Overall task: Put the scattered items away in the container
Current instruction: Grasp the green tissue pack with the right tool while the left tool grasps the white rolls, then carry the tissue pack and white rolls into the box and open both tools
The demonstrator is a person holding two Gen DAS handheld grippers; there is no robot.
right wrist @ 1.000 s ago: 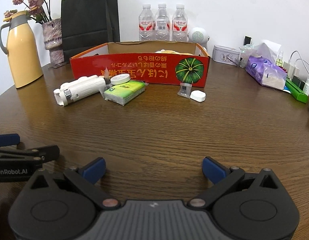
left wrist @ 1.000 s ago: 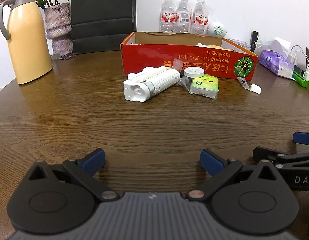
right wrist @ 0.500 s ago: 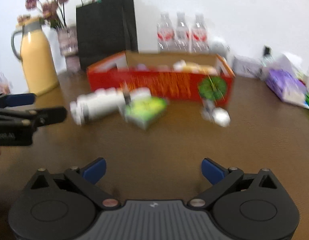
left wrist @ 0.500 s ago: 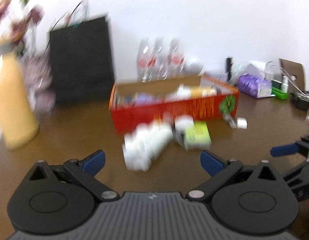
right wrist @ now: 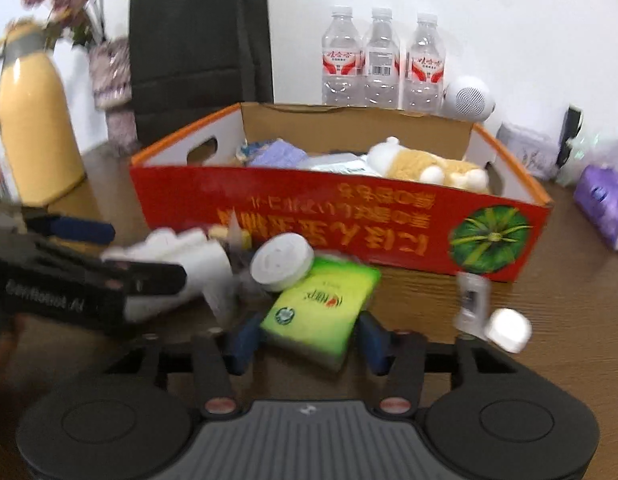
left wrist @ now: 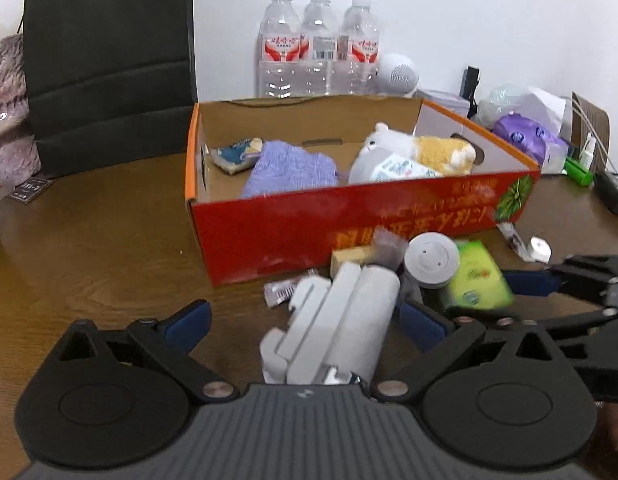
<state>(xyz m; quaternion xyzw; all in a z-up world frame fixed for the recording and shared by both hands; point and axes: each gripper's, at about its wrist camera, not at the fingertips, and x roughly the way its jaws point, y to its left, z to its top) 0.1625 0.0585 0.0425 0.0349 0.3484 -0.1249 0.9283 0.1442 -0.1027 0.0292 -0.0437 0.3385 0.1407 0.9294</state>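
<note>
Left gripper (left wrist: 303, 322) jaws spread wide around the white folded device (left wrist: 333, 328), not yet clamped; close across its body before lifting. Right gripper (right wrist: 307, 336) jaws straddle the green tissue pack (right wrist: 321, 312), contact unclear; both items lie just before the red box (right wrist: 389, 228), so squeeze gently and clear its front wall.

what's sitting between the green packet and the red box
In the right wrist view, a round white lidded container sits between the green packet and the red box, its edge overlapping the packet's far corner.
</note>
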